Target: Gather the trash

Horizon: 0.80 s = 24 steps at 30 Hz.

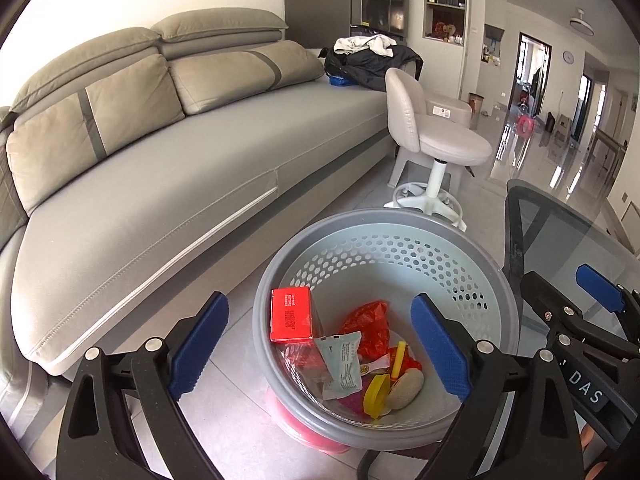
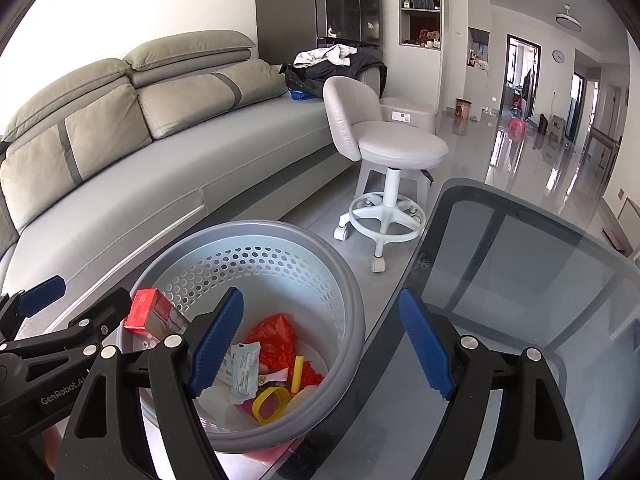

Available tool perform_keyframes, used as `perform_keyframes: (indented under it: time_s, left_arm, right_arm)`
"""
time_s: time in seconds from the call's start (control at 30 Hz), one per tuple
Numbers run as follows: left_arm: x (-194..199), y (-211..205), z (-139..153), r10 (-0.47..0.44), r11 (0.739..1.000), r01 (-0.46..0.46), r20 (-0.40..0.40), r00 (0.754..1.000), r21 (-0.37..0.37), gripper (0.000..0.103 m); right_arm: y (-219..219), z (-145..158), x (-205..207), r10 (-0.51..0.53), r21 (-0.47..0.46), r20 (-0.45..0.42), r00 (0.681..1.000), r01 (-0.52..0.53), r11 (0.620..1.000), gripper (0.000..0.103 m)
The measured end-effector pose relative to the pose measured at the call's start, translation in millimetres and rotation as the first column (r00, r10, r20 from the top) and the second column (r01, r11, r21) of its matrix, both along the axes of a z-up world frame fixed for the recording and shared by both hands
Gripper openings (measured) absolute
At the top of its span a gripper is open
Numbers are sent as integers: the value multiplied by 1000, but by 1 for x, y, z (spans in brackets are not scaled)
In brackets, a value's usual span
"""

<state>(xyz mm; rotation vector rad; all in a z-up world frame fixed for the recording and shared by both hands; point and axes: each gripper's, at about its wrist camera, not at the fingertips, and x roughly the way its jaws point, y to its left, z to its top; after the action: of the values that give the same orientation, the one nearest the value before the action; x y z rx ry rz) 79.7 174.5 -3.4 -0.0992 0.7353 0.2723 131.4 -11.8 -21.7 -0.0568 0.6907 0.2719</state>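
Observation:
A grey waste basket point(image 1: 380, 220) point(image 2: 260, 228) with a perforated pale inner wall stands on the floor below both grippers. Inside lie a red box point(image 1: 290, 314) point(image 2: 144, 312), a crumpled red bag point(image 1: 368, 328) point(image 2: 276, 340), a white-and-teal wrapper point(image 1: 344, 360) point(image 2: 244, 368), a yellow ring point(image 1: 376, 394) point(image 2: 272, 404) and a beige round piece point(image 1: 406, 388). My left gripper point(image 1: 320, 304) hangs open over the basket, nothing between its blue pads. My right gripper point(image 2: 320, 296) is open and empty too, straddling the basket's right rim and the glass table's edge.
A grey sofa point(image 1: 160, 184) runs along the left. A white swivel stool point(image 1: 440, 144) point(image 2: 392, 148) stands beyond the basket. A glass table point(image 2: 520, 280) with a black mesh chair beneath it fills the right. Something red point(image 1: 304, 428) sits under the basket.

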Motion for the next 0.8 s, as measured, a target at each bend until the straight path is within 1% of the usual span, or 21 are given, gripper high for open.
perform_keyframes:
  time_s: [0.23,0.57,0.8]
  left_arm:
    - [1,1,1,6,1000,-6,-4,1000,6,93]
    - [2,4,0,16,1000,-16,-13,1000,-7,93]
    - [4,4,-1,21,1000,-20,-16,1000,3,95]
  right_arm:
    - [0,0,2,-4,-1,0,1000,4,1000,77]
    - [0,0,2,-4,-2,-1,1000,4,1000,77]
    - [0,-1,2,-4,-1,0,1000,4,1000,77]
